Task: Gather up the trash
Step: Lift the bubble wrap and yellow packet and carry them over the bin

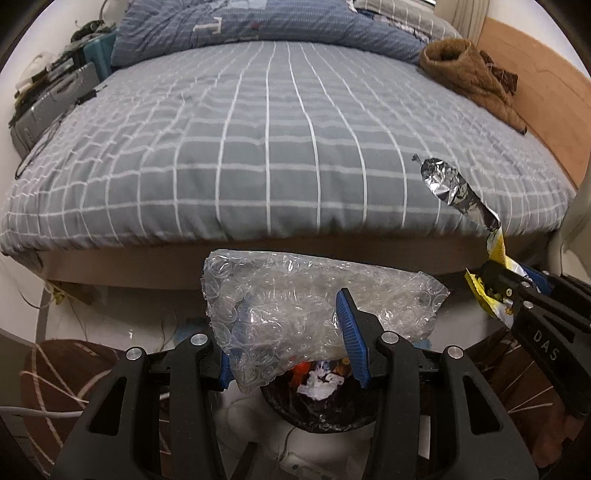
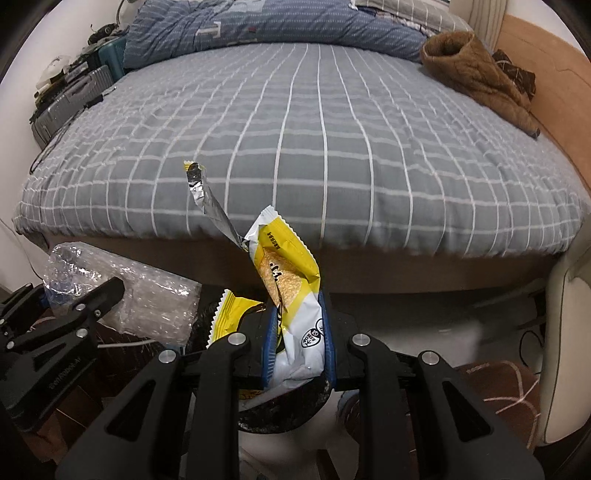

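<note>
Left gripper (image 1: pixel 291 332) clamped on a crumpled wad of clear bubble wrap (image 1: pixel 295 295), jaws held fairly wide by the bulk between the blue ribbed pads. Wrap soft, bubbled, translucent, roughly oblong, long axis running left to right across the jaws, held in the air in front of the foot edge of the bed (image 1: pixel 258 147). Directly beneath: round trash bin with black liner (image 1: pixel 314 406), already holding crumpled white paper and orange scraps. Right gripper (image 2: pixel 299 325) closed narrow on a yellow-and-white snack wrapper (image 2: pixel 291 288), glossy plastic film with serrated end seam, printed cracker picture on the front. Wrapper torn open, long axis standing roughly upright out of the jaws, silver foil inner strip twisting up and to the left toward the bed's foot edge. Second yellow flap sticking out left of the jaws. Same wrapper at the right of the left wrist view (image 1: pixel 491 258), foil side crinkled and shiny, held over the floor just off the bed's foot edge. Bed cover gray with white grid, quilted. Brown fuzzy garment (image 2: pixel 476 74) bunched near the bed's far right corner. Blue patterned duvet (image 2: pixel 277 29) along the head edge. Gray suitcase (image 2: pixel 70 99) beside the bed's left edge.
</note>
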Demonstrator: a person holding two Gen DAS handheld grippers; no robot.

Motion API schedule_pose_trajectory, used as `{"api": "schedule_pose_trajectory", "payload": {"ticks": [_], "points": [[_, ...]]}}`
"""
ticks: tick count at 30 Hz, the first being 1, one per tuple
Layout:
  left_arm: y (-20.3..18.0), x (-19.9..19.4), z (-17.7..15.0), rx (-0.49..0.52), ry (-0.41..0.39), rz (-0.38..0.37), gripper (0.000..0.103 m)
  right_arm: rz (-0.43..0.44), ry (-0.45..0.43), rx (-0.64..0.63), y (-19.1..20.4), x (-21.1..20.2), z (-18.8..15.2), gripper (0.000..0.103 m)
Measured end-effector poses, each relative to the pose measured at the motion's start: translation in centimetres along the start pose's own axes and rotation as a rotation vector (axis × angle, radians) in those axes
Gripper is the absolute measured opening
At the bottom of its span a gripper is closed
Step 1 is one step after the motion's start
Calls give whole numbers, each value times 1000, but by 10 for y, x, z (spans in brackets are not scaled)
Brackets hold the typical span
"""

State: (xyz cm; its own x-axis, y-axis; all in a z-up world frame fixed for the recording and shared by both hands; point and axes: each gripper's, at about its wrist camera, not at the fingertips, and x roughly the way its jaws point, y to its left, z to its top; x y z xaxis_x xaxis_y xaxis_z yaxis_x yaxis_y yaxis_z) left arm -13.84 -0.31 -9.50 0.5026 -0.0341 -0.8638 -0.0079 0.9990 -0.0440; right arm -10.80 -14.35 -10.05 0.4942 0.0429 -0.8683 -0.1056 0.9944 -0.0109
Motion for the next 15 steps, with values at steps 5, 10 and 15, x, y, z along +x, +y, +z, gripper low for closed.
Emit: {"api": "schedule_pose_trajectory", "payload": {"ticks": [5,10,15], "points": [[-4,17,-11,15,26,12,47,-1,31,8,-4,17,-10,20],[-7,35,-19,19,51,21,47,-6,60,5,-6,33,-17,20],[-9,50,-23,22,83,21,47,-12,87,10,-12,46,-21,20]]}}
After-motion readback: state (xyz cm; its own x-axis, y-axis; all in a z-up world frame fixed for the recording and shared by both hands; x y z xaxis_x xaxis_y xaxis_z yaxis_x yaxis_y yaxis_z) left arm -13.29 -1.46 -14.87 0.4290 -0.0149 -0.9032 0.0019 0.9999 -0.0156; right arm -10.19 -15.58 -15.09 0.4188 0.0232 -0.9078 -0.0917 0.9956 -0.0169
